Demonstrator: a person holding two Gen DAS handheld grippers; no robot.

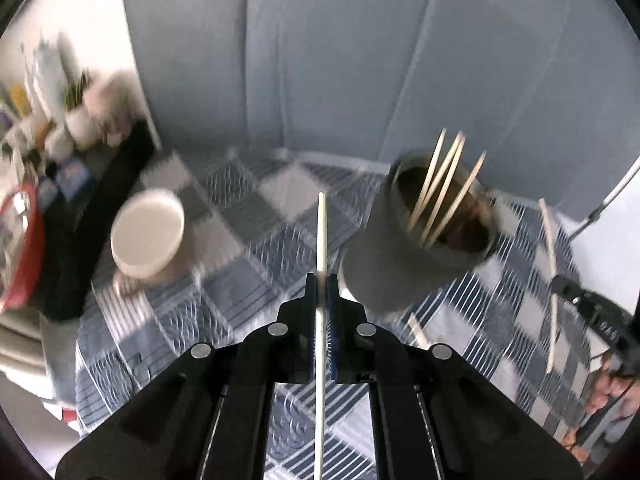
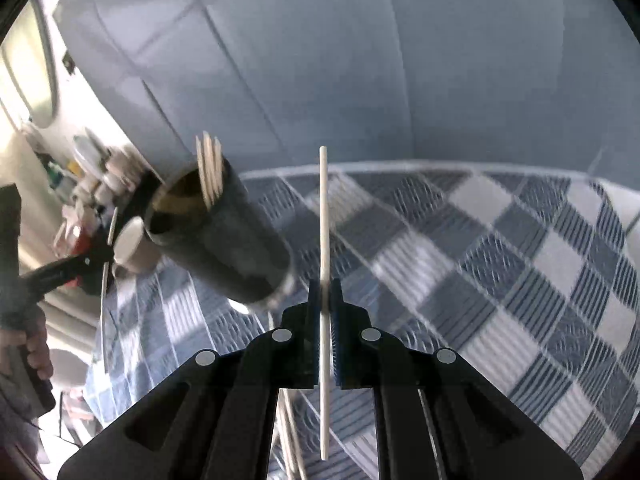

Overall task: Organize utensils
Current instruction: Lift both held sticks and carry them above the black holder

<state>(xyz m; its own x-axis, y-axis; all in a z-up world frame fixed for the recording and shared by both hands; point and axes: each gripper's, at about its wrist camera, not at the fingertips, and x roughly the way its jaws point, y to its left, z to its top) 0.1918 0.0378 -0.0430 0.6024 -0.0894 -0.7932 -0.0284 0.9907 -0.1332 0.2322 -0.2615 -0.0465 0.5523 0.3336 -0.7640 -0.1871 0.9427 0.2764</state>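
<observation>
Each gripper holds one chopstick. The left gripper (image 1: 321, 280) has its two fingers pressed together on a pale chopstick (image 1: 321, 236) that points up and away. The right gripper (image 2: 325, 285) pinches its own chopstick (image 2: 324, 216) the same way, near the middle of the stick.

The dark cup (image 1: 420, 236) stands on the checked cloth (image 1: 260, 216), to the right and a bit far from the left gripper. A few chopsticks (image 1: 444, 184) already lean inside it. In the right view the dark cup (image 2: 224, 236) is on the left side. A white cup (image 1: 148, 236) sits on the left of the cloth. One loose stick (image 1: 416, 330) lies on the cloth near the dark cup.

The step now looks like dropping these two sticks into the dark cup. To do it well, go one at a time, so the grippers do not bump. Bring the stick over the open top. Tip it so the low end points down into the cup. Aim for the free space beside the sticks already there. Only let go when the low end is inside the rim. Move slowly, since the tall cup may tip if it gets a push.
</observation>
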